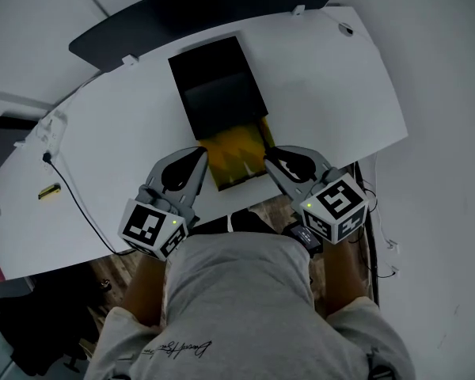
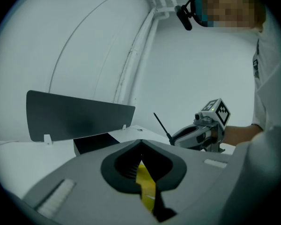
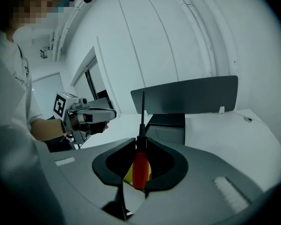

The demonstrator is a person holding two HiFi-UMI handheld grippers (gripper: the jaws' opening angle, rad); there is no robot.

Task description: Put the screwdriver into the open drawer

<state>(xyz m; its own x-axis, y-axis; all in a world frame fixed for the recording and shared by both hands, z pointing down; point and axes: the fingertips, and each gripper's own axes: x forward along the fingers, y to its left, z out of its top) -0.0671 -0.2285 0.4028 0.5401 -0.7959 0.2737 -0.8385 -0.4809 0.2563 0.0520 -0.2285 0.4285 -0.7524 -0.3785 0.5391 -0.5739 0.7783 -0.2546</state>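
Screwdriver (image 3: 139,170) clamped in right hand-held gripper (image 3: 139,143), shaft forward past jaws, open drawer (image 1: 237,155) just beside, leftward; left hand-held gripper (image 2: 140,144) closed, empty.

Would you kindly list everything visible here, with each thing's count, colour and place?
table: one, white, under everything
drawer unit: one, black, at the table's middle
drawer: one, yellow inside, pulled open toward the person
panel: one, dark grey, along the table's far edge
cable: one, black, on the table's left part
small item: one, yellow and black, near the left edge, too small to identify
screwdriver: one, red handle and black shaft, gripped in the right tool
left tool: one, grey, jaws together, left of the drawer
right tool: one, grey, right of the drawer
person's shirt: one, grey, at the table's near edge
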